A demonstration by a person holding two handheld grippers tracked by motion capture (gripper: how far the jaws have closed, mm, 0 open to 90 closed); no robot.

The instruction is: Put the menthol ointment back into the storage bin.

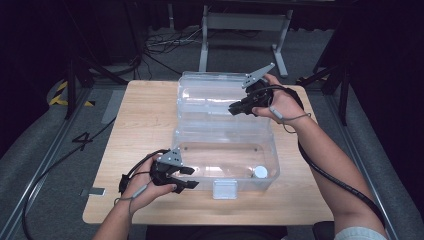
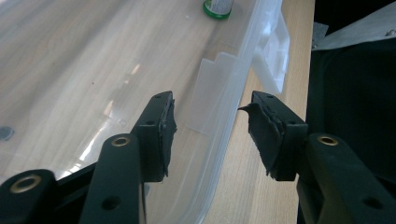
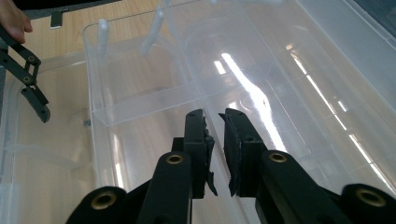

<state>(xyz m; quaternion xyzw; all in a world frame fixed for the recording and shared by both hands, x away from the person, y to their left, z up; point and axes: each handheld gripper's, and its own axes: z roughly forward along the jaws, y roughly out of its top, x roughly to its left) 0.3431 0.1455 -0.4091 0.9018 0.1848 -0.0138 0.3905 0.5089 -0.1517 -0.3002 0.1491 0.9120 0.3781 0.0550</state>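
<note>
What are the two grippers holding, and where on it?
The right gripper pinches the clear lid of the plastic box at its edge. The left gripper straddles the box's front wall, not yet squeezing it.

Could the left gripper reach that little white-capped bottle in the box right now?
Probably not directly: the left gripper straddles the clear box front wall, which stands between it and the bottle. It would likely have to lift over the rim first.
</note>
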